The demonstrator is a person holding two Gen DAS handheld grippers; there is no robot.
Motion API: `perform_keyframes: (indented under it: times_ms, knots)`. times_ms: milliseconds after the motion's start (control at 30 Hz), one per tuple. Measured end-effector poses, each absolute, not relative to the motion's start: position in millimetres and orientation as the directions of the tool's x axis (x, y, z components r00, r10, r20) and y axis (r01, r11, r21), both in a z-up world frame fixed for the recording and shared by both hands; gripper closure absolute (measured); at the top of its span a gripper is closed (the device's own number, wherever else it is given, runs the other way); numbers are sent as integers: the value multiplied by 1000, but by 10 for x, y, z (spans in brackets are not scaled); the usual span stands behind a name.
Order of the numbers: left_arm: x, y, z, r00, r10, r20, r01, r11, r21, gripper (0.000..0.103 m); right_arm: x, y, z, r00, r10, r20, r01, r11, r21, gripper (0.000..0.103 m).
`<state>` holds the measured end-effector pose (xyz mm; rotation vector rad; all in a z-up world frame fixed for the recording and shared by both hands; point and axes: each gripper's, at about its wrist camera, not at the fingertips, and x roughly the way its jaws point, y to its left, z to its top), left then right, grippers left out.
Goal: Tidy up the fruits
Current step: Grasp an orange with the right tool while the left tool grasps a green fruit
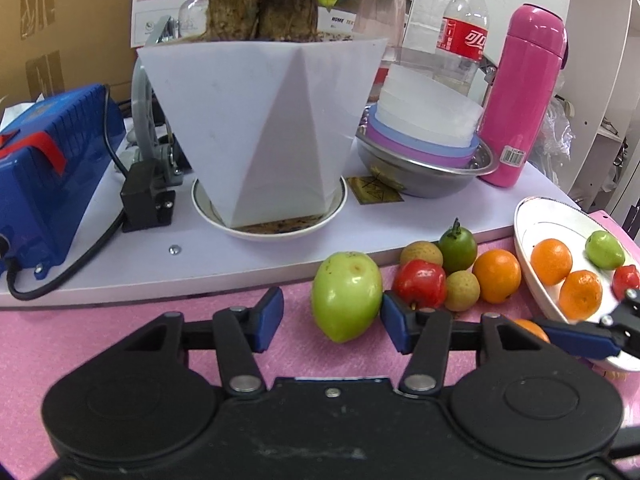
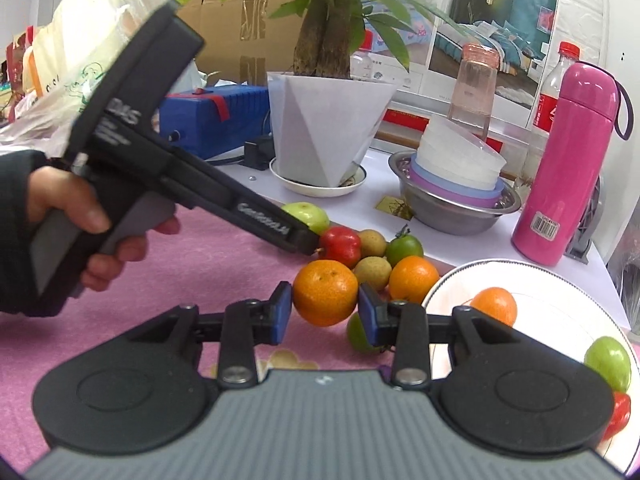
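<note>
My left gripper (image 1: 330,322) shows matt black plastic links, blue rubbery-looking pads (image 1: 269,319) and bright metal rivets. The large green fruit (image 1: 346,295) between them has smooth, waxy skin with small brown blemishes. The orange (image 2: 325,293) in my right gripper (image 2: 325,312) is finely pitted and glossy. The pink mat (image 1: 100,344) has a fine-grained, foam-like surface. The white plate (image 2: 560,280) at the mat's right edge is glazed and shiny. On the desk, the steel bowl (image 1: 424,176) is polished and the white planter (image 1: 260,120) is matt plastic.
</note>
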<state>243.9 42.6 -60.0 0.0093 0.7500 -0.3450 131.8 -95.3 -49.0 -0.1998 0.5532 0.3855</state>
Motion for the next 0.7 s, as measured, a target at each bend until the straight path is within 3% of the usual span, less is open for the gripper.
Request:
perform_keyframes:
  times_ms: [100, 433, 700]
  knots:
    - [2441, 396, -592, 667, -330, -668, 325, 936, -138, 67, 1257, -970, -486, 783, 297, -547, -401, 913, -78, 68]
    - [2145, 431, -525, 667, -301, -682, 283, 949, -142, 68, 989, -1156, -369, 802, 284, -525, -362, 931, -49, 68]
    - [1679, 386, -228, 691, -363, -625, 320, 929, -185, 68, 700, -1412, -297, 827, 250, -503, -300, 954, -18, 68]
